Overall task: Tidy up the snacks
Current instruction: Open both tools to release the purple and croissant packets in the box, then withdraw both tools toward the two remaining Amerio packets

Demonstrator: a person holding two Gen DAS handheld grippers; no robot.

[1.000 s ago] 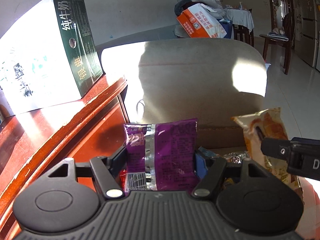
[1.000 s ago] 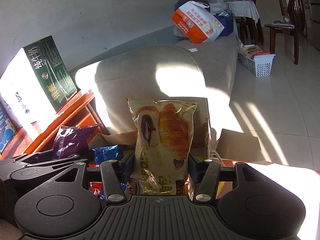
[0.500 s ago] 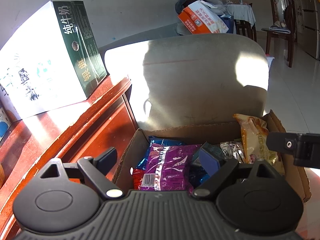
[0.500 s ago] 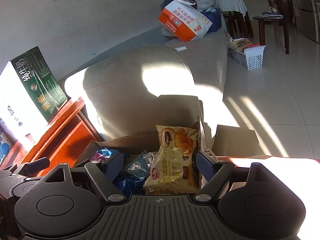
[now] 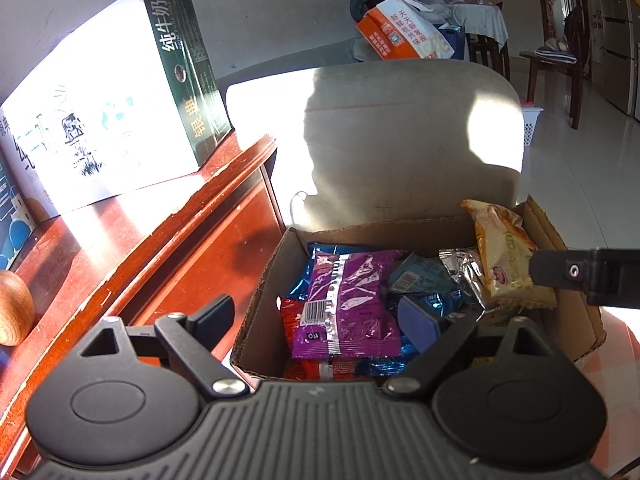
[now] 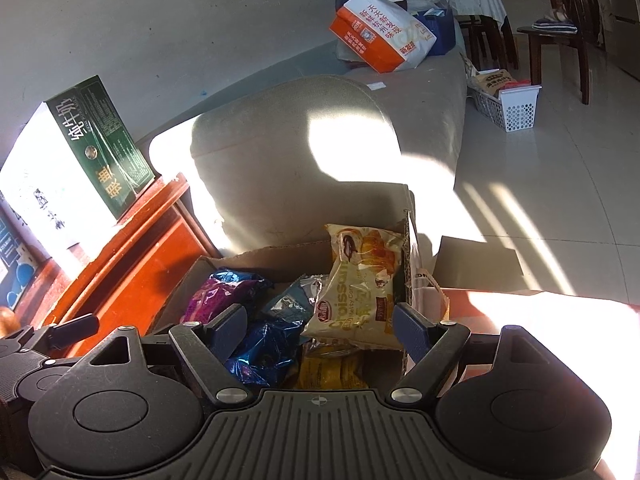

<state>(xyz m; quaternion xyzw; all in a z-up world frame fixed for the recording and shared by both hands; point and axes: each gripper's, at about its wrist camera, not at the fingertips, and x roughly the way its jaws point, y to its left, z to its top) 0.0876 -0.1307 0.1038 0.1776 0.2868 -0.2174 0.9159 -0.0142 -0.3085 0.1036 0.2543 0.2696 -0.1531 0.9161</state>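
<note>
Snacks lay in the open cardboard box [image 5: 260, 300] under both tools. Left tool [image 5: 316, 316] hovered with its fingers apart and nothing between them; directly ahead and below, the purple snack packet [image 5: 348, 300] lay flat on top of blue and red packets. Right tool [image 6: 320, 326] also had its fingers spread wide and empty, and just ahead of it the croissant packet [image 6: 360, 284] leaned against the box's right wall. A blue foil packet [image 6: 268, 348] sat beside its left finger. To the left of both tools, a green milk carton box [image 5: 120, 120] stood on the red wooden worktop [image 5: 120, 248]. Beyond the box rose a grey sofa arm [image 5: 412, 140].
</note>
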